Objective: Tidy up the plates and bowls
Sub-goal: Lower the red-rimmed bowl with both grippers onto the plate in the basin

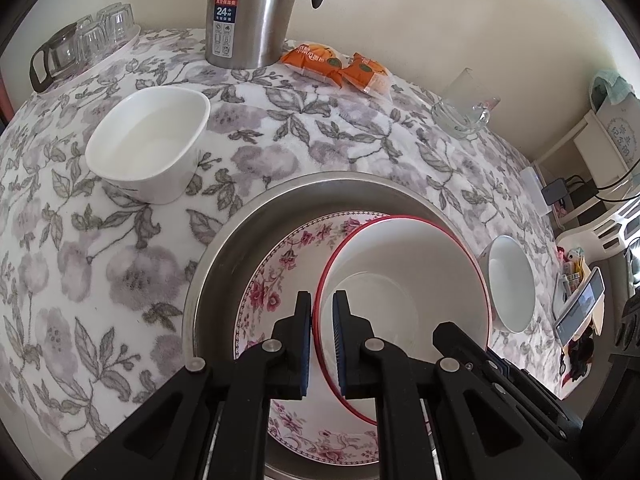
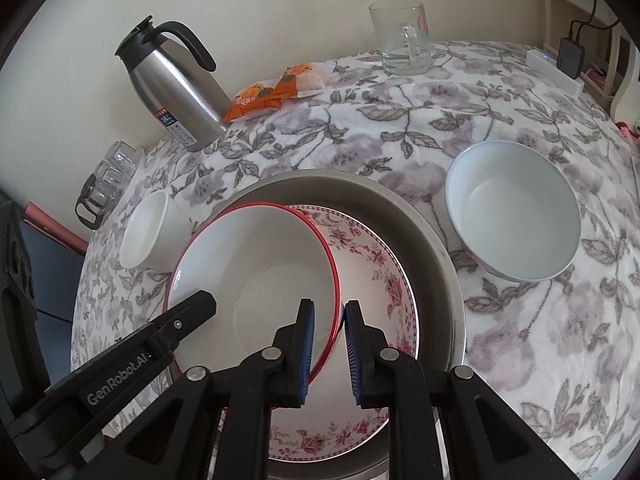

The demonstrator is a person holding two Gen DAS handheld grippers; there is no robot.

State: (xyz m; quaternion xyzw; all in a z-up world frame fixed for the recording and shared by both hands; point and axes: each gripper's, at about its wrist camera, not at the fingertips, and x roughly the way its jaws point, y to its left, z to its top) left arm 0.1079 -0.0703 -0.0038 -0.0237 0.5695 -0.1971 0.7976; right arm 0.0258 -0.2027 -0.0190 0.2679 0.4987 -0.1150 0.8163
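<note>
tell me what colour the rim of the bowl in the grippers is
Red, on a white bowl; clearest in the right wrist view.

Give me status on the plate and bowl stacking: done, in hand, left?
Done: floral plate sits in the steel basin. In hand: red-rimmed bowl, tilted over the plate, left tool and right tool each clamped on its rim. Left: white square bowl and pale round bowl sit apart on the cloth.

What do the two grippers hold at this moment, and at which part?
Both hold the red-rimmed bowl by its rim: left gripper on one side, right gripper on the opposite side.
</note>
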